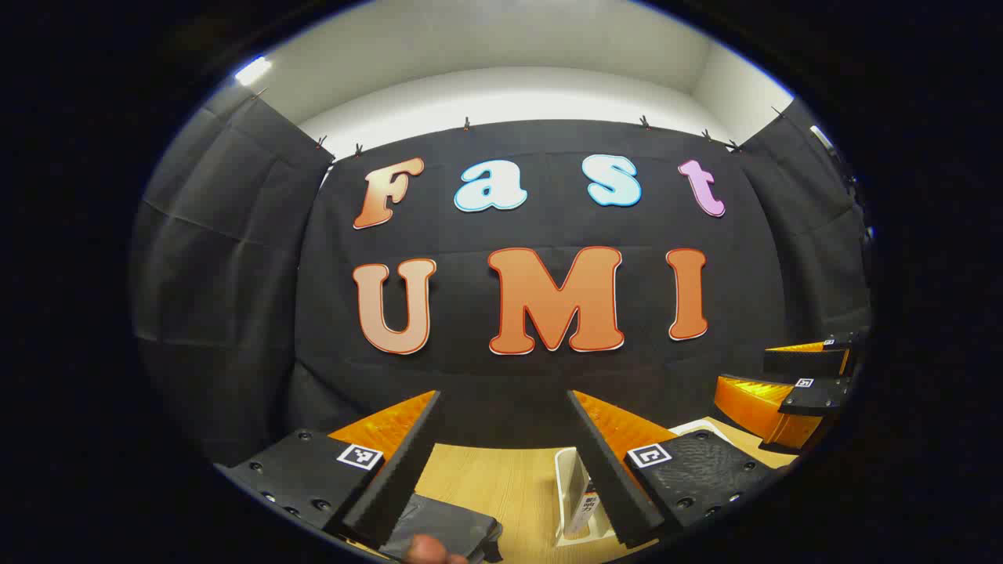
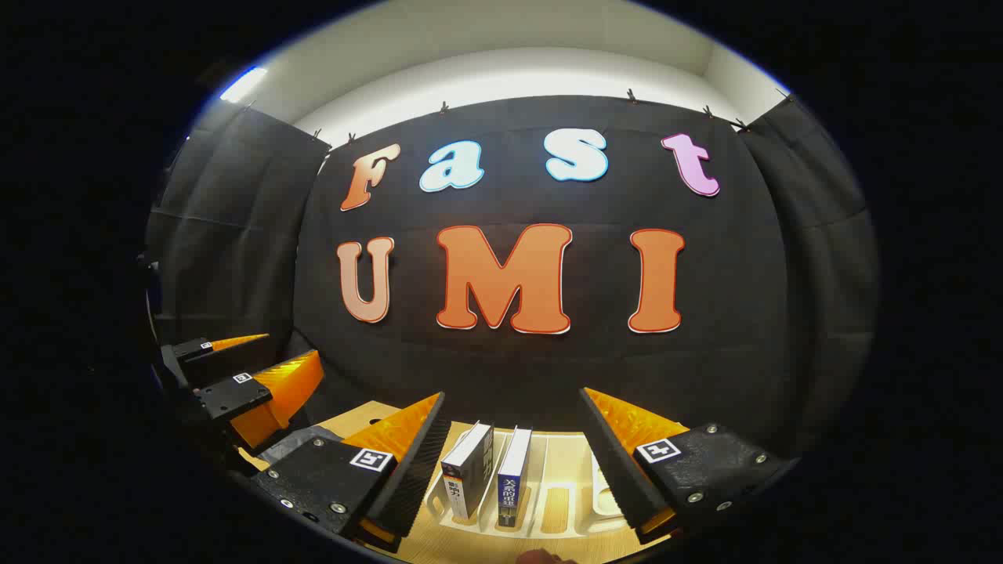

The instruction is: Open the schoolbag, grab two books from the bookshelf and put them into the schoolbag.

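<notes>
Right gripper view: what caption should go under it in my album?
Open right gripper faces two upright books in a white rack on the wooden table.

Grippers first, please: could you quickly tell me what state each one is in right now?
Left gripper: jaws open, holding nothing.
Right gripper: jaws open, holding nothing, two books standing ahead.

2 wedge-shaped fingers are seen on the left gripper (image 1: 501,462), each faced with ribbed padding and carried on a black textured block. A square black-and-white marker is fixed near the inner corner of each block, and round screws are set along the edges. The right gripper (image 2: 513,462) is built alike, with silver screw heads.
</notes>
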The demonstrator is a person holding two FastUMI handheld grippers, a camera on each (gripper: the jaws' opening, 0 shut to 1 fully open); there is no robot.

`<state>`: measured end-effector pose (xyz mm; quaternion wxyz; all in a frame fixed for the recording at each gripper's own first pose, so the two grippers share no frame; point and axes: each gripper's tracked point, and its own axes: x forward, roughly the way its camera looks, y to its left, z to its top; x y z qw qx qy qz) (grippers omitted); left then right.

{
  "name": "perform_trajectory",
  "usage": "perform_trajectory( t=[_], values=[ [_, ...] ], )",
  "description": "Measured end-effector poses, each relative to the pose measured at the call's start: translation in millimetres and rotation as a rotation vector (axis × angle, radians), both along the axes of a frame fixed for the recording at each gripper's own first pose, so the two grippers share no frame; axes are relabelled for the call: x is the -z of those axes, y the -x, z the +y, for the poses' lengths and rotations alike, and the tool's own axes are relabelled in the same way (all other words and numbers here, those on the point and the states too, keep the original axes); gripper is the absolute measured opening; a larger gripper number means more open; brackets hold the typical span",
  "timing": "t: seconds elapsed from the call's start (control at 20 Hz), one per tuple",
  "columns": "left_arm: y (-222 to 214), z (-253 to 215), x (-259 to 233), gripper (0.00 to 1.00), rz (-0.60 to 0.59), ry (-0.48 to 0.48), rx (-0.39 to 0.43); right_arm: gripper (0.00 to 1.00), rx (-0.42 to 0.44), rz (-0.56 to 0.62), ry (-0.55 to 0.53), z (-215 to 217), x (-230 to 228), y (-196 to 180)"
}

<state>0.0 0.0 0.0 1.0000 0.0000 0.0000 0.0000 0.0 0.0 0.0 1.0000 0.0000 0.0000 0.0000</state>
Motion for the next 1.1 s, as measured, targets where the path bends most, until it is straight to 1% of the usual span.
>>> perform_trajectory(
  t=[0.2, 0.55, 0.8, 1.1],
  values=[
    [0, 0, -1, 0.97, -0.009, 0.015, 0.008, 0.97, 0.001, -0.003, -0.001, -2, -1, -2],
    [-6, 3, -5, 0.97, -0.022, 0.009, -0.008, 0.97, 0.001, -0.008, 0.006, -4, -3, -8],
    [1, 4, -5, 0.97, -0.03, 0.028, -0.032, 0.97, 0.002, -0.007, 0.011, -6, -2, -7],
    [7, 4, -5, 0.97, -0.035, 0.01, -0.04, 0.97, 0.002, -0.002, 0.017, -9, 0, -7]
  ],
)
